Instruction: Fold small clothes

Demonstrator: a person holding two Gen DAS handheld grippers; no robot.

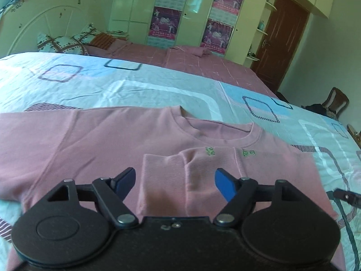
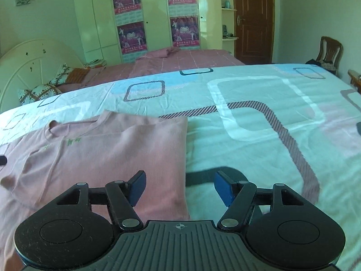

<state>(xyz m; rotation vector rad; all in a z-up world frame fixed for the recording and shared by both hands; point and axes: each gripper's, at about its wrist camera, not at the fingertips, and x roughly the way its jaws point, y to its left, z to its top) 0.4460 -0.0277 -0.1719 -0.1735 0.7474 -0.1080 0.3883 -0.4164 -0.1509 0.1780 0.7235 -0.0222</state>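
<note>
Sweater (image 1: 94, 140), pink with a ribbed crew neck, lies flat on a bed sheet (image 1: 140, 88) printed with pale blue, white and striped rounded squares, its neck toward the far side. One sleeve (image 1: 167, 176) is folded in across the chest, its ribbed cuff lying just below small green lettering (image 1: 211, 151) under the collar. In the right wrist view the garment's right edge runs straight from near to far, with bare sheet (image 2: 259, 122) stretching away to its right.

Beyond the sheet, a pink checked bedspread (image 2: 187, 61) covers the far part of the bed, with patterned pillows (image 2: 40, 91) against a cream arched headboard (image 2: 33, 61) at far left. Cream wardrobes (image 2: 155, 11) carrying four purple posters stand along the far wall, a brown door (image 2: 253, 18) to their right and a wooden chair (image 2: 329, 52) at far right.

Left gripper (image 1: 175, 180) hovers over the folded sleeve, its blue-padded jaws spread wide and holding nothing. Right gripper (image 2: 179, 187) sits above the sweater's near right edge, jaws equally wide apart and empty, one finger over the pink fabric, the other over the sheet, where its shadow falls.
</note>
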